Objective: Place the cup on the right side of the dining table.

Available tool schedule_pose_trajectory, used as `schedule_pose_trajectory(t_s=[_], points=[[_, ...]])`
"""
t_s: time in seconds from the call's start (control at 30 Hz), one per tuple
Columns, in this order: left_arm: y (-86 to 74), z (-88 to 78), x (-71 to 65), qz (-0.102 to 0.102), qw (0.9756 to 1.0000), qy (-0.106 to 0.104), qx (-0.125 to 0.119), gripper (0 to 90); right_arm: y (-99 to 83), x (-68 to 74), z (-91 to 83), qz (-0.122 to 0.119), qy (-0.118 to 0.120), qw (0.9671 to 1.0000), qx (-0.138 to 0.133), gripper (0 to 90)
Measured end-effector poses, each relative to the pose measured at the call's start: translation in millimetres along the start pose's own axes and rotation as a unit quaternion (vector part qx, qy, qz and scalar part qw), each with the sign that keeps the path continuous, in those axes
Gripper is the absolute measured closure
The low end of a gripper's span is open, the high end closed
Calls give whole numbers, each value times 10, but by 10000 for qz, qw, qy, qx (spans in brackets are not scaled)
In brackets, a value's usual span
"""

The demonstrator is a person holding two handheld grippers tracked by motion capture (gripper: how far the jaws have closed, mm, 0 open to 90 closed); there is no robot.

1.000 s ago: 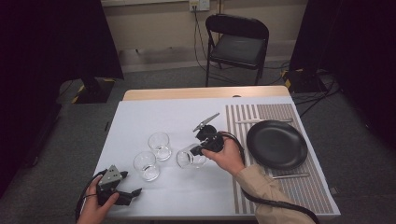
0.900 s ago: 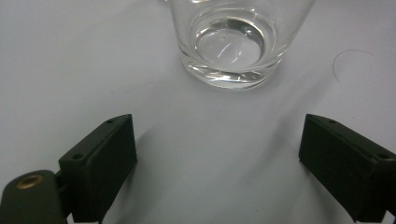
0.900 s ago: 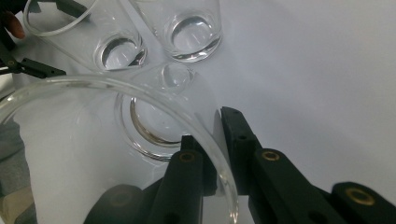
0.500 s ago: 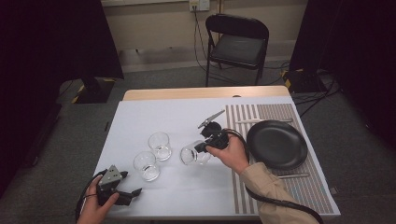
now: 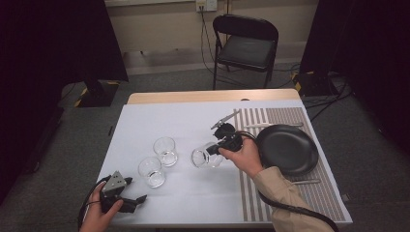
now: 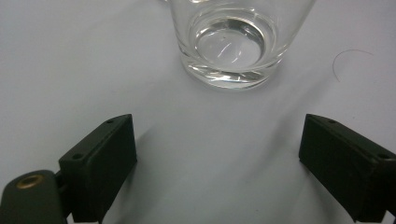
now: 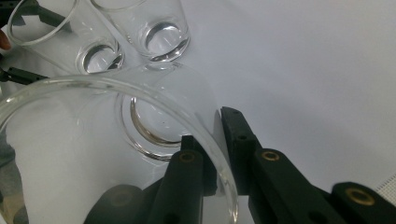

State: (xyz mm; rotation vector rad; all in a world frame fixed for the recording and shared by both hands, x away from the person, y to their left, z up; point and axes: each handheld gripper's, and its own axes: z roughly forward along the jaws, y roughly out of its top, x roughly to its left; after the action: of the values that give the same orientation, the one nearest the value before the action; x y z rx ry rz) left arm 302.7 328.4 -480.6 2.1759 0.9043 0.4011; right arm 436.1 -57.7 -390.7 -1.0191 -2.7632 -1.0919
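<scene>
White sheeting covers the counter [image 5: 193, 123], with a bare strip of wood along its far edge. Beyond that far edge stands a black folding chair [image 5: 246, 46]. On the counter's right part lies a striped grey placemat [image 5: 275, 118], and on the mat sits a round black plate [image 5: 290, 150], with a piece of cutlery [image 5: 303, 182] lying on the mat just nearer than the plate.

Left of the plate, the right hand [image 5: 246, 158] carries the right gripper [image 5: 215, 151]; its jaws are pinched onto the rim wall of a clear drinking glass [image 5: 203, 157], one jaw inside the rim and one outside, as the right gripper view shows [image 7: 217, 149]. That held glass [image 7: 112, 140] is tipped over toward its side, its mouth turned toward the gripper, and whether it touches the sheeting I cannot tell.

Further left of the plate two more clear glasses stand upright on the sheeting, close together: the farther glass [image 5: 166, 151] and the nearer glass [image 5: 151, 171].

Far left of the plate, by the counter's near edge, the left hand [image 5: 99, 212] holds the left gripper [image 5: 138, 200]; its jaws stand wide apart with nothing between them, just short of a glass base [image 6: 231, 46]
</scene>
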Motion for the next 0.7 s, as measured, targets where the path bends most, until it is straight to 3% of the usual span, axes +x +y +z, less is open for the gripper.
schedule_pose_trajectory(t_s=[0.7], points=[[-1,1,-2,-8,10000,2,-9,102,-58,-194,-138,225,-211,9995,-88,855]])
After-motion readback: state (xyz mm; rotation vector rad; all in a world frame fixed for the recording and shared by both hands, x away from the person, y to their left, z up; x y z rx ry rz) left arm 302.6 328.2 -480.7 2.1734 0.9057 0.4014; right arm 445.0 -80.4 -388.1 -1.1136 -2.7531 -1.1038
